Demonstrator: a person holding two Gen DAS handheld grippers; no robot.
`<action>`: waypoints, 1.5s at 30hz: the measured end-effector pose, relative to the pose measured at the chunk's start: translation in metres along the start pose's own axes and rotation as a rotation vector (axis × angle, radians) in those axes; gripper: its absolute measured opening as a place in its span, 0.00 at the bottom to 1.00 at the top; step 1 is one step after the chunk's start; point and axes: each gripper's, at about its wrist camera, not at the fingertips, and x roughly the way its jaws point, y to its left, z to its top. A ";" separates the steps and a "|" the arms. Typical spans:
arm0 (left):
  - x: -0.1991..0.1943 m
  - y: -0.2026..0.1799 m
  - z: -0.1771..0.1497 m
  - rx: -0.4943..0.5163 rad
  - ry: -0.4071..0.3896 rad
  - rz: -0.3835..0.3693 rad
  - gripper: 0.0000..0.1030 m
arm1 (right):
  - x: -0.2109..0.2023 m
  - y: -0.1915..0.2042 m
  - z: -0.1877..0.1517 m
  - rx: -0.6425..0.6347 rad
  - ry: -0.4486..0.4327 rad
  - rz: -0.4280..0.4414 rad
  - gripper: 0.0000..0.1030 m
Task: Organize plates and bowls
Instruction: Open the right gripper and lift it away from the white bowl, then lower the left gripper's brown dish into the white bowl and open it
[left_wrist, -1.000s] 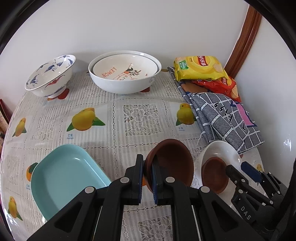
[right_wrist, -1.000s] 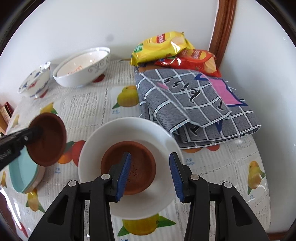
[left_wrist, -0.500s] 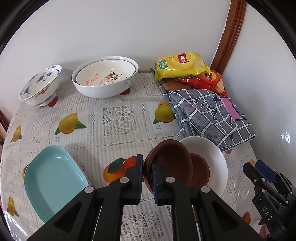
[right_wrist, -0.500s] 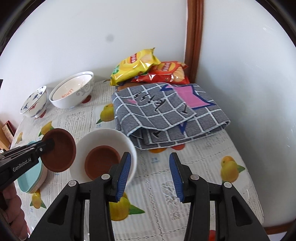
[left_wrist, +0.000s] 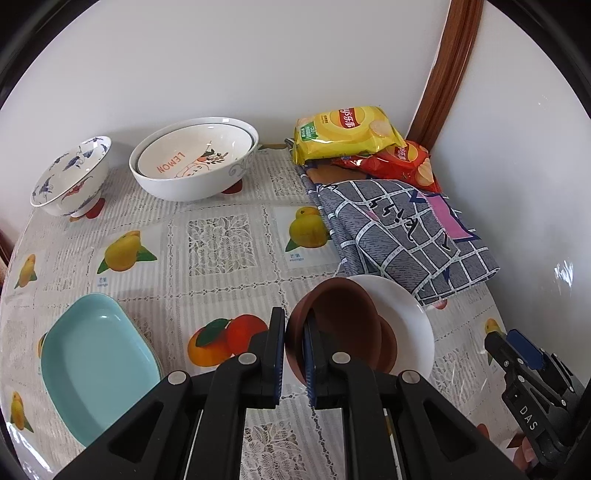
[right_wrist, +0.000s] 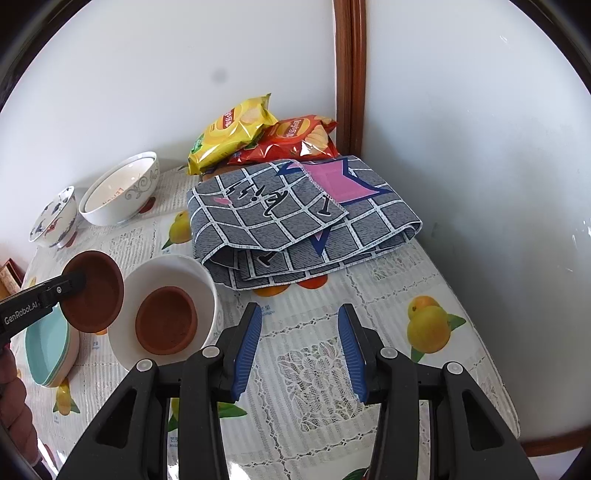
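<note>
Now, surface (left_wrist: 221, 240): a covering printed with fruit and lace squares carries everything; it sits in a corner between two white walls.
Cloth (right_wrist: 295, 218): grey checked, folded, with a pink patch; it lies at the far right, and its near edge lies just beside the white bowl.
Big bowls (left_wrist: 192, 162): two white bowls nested, the inner one lettered "LEMON", by the back wall.
Blue dish (left_wrist: 96, 362): pale, rectangular, at the near left; the right wrist view shows it on top of at least one more dish.
White bowl (right_wrist: 166, 306): stands between the blue dish and the cloth, with a brown dish inside it.
Chip bags: a yellow bag (left_wrist: 343, 133) lies partly over a red bag (left_wrist: 406, 162) in the far corner, behind the cloth.
Patterned bowl (left_wrist: 70, 177): white with blue and red painting, left of the big bowls.
Held brown dish (right_wrist: 94, 291): lifted and tilted, at the left rim of the white bowl and overlapping it in the left wrist view.
Resting brown dish (right_wrist: 166, 321): lies flat in the bottom of the white bowl.
Left gripper (left_wrist: 293, 354): jaws clenched on the near rim of the held brown dish.
Right gripper (right_wrist: 299, 354): jaws spread wide, grasping nothing, over bare covering to the right of the white bowl.
</note>
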 end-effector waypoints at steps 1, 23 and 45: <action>0.002 -0.003 0.000 0.006 0.004 -0.004 0.09 | 0.001 0.000 -0.001 0.001 0.003 0.000 0.42; 0.040 -0.025 -0.009 0.008 0.077 -0.060 0.09 | 0.013 -0.016 -0.011 0.019 0.049 -0.029 0.42; 0.057 -0.024 -0.012 -0.034 0.127 -0.115 0.10 | 0.025 -0.014 -0.015 0.015 0.088 -0.025 0.42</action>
